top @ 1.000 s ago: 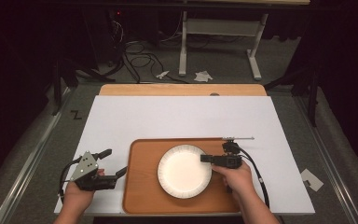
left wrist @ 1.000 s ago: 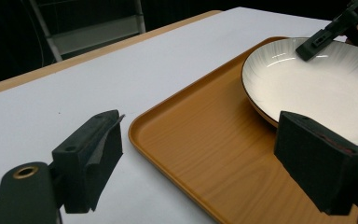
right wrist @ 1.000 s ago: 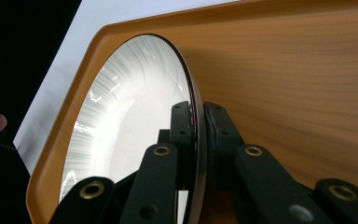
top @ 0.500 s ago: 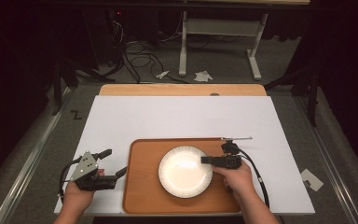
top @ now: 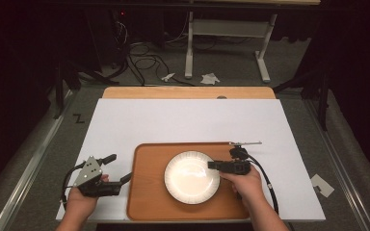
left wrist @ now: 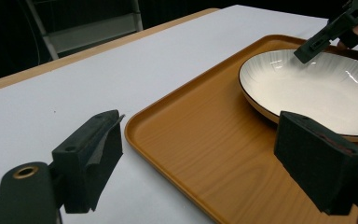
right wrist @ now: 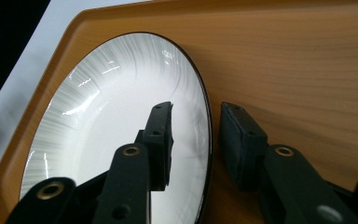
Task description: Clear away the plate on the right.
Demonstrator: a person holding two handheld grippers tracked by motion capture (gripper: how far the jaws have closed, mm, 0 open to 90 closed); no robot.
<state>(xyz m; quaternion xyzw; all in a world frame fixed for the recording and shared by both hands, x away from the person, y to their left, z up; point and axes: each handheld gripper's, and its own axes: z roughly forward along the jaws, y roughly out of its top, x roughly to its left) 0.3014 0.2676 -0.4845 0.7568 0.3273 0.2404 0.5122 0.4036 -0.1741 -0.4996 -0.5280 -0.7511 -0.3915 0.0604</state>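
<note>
The one sign I can read is a black letter "Z" (top: 78, 118) marked on the grey floor (top: 43, 144), at about nine o'clock from my bench (top: 183, 118), just off its far left corner.

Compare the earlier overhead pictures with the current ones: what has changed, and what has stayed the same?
The right gripper has just been opening its jaws, which now straddle the rim of the white plate with a gap on both sides, so it has let go. The plate, the wooden tray and the left gripper stayed where they were.
</note>
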